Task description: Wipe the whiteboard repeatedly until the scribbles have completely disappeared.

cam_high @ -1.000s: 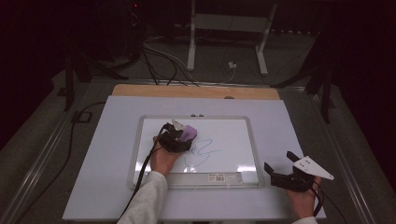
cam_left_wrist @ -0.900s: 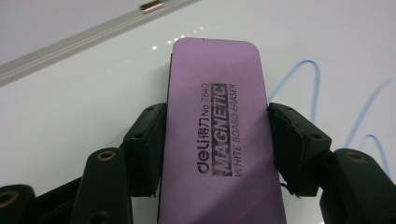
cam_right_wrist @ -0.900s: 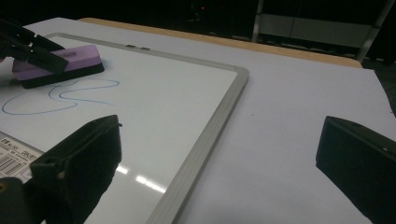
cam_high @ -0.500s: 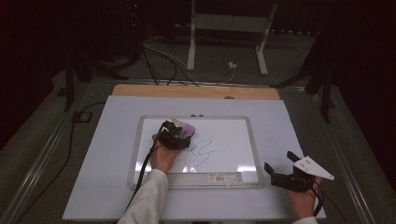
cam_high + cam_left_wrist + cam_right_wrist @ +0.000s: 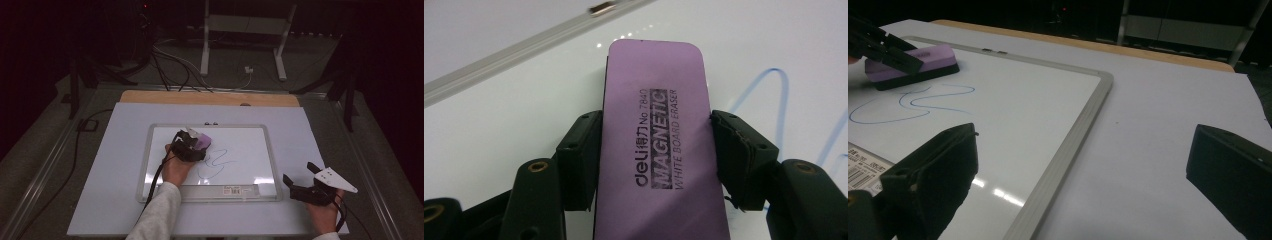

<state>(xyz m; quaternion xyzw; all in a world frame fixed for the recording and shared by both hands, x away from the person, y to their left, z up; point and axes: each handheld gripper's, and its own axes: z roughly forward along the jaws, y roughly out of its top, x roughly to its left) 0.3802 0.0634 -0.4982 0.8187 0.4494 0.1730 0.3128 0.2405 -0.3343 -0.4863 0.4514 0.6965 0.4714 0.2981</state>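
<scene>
L gripper (image 5: 196,145) is pinching the purple eraser (image 5: 656,145) by its long sides, flat on the whiteboard (image 5: 250,145) near the top-left of the blue scribble (image 5: 217,162); vs a sec ago it's sitting slightly more to the left, w/ the scribble looking intact. So wiping is prob only just starting. R gripper (image 5: 306,186) is waiting spread & empty off the board's lower-right corner.

Over the last second the left gripper (image 5: 196,145), clamped on the purple eraser (image 5: 202,142), has shifted slightly toward the left edge of the whiteboard (image 5: 270,150), away from the blue scribble (image 5: 217,162) and uncovering more of it.
</scene>
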